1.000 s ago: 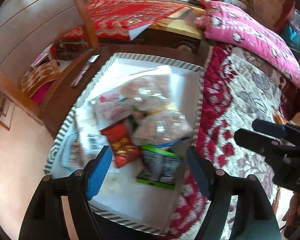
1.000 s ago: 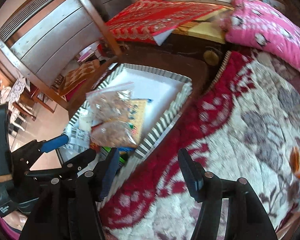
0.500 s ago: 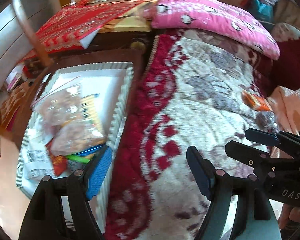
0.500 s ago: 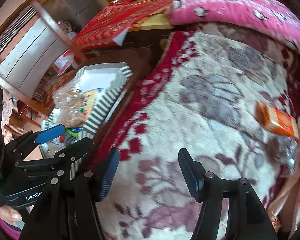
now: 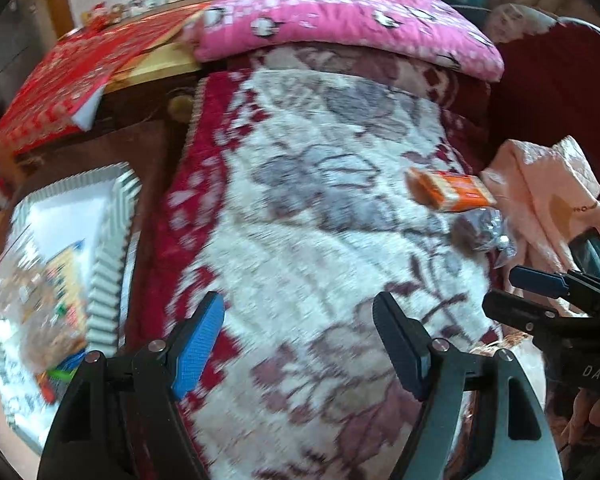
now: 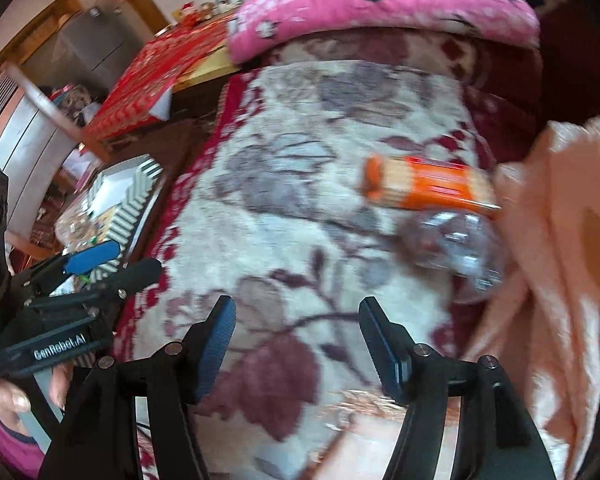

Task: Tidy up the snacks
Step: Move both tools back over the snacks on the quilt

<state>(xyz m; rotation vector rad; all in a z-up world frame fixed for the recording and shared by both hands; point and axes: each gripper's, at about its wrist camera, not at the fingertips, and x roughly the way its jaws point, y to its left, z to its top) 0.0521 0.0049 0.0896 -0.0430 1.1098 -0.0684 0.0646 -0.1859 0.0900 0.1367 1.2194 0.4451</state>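
The left gripper (image 5: 298, 340) is spread wide and holds nothing. The right gripper (image 6: 296, 344) is opening, empty, with the orange snack pack (image 6: 428, 186) at one o'clock.

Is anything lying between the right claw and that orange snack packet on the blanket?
Only bare flowered blanket. In the right wrist view nothing lies between the right claw, whose jaws are opening and empty, and the orange packet; a clear wrapped snack sits just beside the packet.
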